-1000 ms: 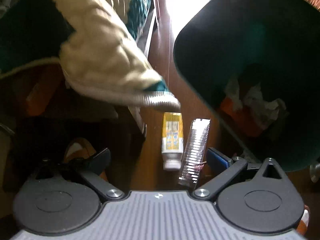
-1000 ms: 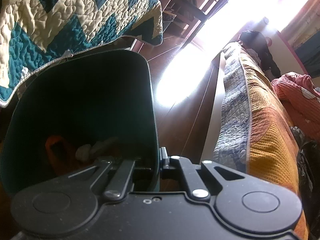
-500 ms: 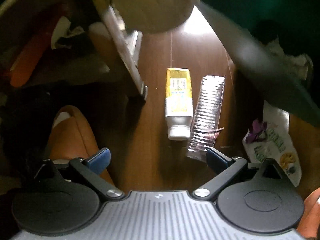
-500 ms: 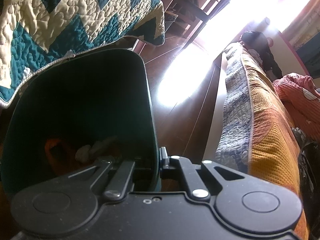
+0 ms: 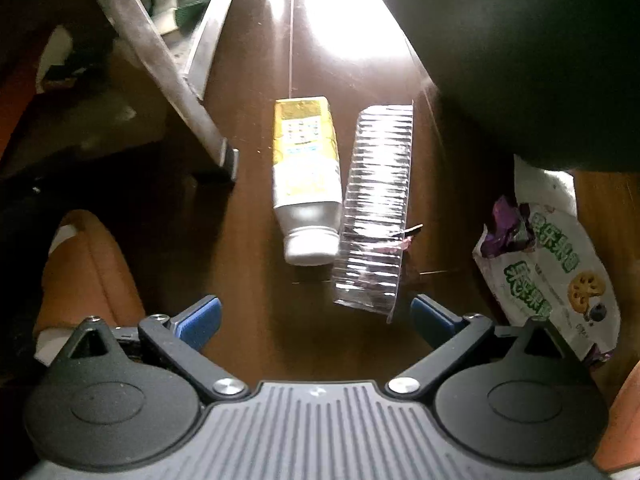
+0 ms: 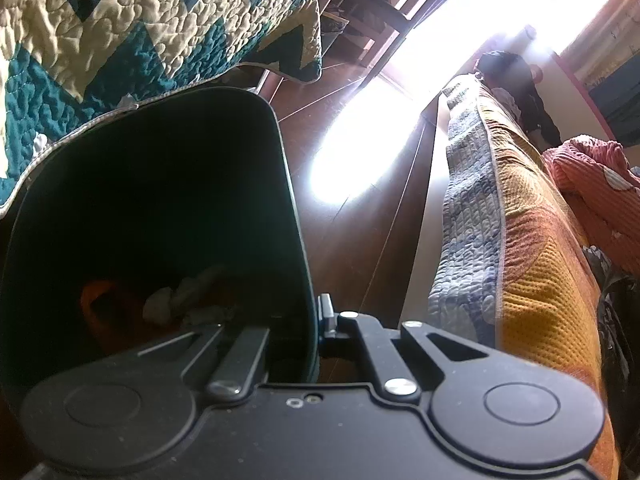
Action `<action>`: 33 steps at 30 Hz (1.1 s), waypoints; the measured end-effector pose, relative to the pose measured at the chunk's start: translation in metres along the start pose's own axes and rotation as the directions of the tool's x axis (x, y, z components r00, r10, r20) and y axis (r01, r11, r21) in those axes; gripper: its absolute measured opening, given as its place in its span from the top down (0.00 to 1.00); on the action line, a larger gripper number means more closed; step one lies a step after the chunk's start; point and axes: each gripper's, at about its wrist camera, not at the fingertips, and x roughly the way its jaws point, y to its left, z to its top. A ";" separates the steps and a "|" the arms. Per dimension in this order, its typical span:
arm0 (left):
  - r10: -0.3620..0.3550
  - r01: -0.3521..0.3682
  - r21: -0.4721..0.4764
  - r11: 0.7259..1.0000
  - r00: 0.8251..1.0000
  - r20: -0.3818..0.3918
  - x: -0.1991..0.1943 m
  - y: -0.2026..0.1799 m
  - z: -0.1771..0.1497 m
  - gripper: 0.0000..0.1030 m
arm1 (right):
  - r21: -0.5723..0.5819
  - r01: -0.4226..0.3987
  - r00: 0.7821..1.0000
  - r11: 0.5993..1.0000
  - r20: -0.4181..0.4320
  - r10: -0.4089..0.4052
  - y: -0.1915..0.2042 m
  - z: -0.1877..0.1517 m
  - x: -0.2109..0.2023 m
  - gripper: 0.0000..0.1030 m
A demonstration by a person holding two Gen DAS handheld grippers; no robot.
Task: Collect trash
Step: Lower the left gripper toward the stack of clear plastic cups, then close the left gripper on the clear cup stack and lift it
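On the dark wooden floor (image 5: 256, 280), two pieces of trash lie side by side and touching: a white bottle (image 5: 306, 184) with a yellow label, its cap end toward the camera, and a clear ribbed plastic tray (image 5: 376, 216) just to its right. Both lie on their sides, roughly parallel.

Left gripper (image 5: 316, 318): jaws wide apart, blue pads (image 5: 200, 320) showing on both fingers, nothing between them. It points steeply down at the floor. The near end of the tray lies just ahead of the right-hand pad; contact cannot be confirmed. The bottle cap lies ahead of the gap between the fingers, clear of both pads.

A white snack wrapper (image 5: 548, 264) with green print and a purple torn edge lies on the floor to the right, apart from the tray. A metal furniture leg (image 5: 180, 92) stands on the floor to the left of the bottle. The dark outer wall of the trash bin (image 5: 540, 60) fills the upper right corner of the left wrist view.

Right gripper (image 6: 322, 320): fully closed on the right-hand rim of the dark green trash bin (image 6: 160, 208), one finger inside the wall and one outside. Crumpled paper and an orange item lie at the bottom of the bin. A teal and cream quilt (image 6: 140, 32) hangs over furniture behind the bin; an orange and blue quilted cover (image 6: 520, 240) runs along the right.
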 end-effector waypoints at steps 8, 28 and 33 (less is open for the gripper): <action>-0.054 0.055 0.041 0.998 0.998 -0.033 0.025 -0.012 0.003 0.13 | 0.011 0.001 1.000 1.000 -0.011 -0.001 -0.002 -0.001 0.003 0.96; -0.056 0.061 0.050 0.997 0.995 -0.083 0.035 -0.022 0.013 0.61 | 0.015 0.002 1.000 1.000 -0.021 -0.002 -0.002 -0.002 0.006 0.96; -0.046 0.051 0.062 0.997 0.996 -0.081 0.015 -0.016 0.010 0.62 | 0.012 0.003 1.000 1.000 -0.020 -0.003 -0.001 -0.003 0.006 0.96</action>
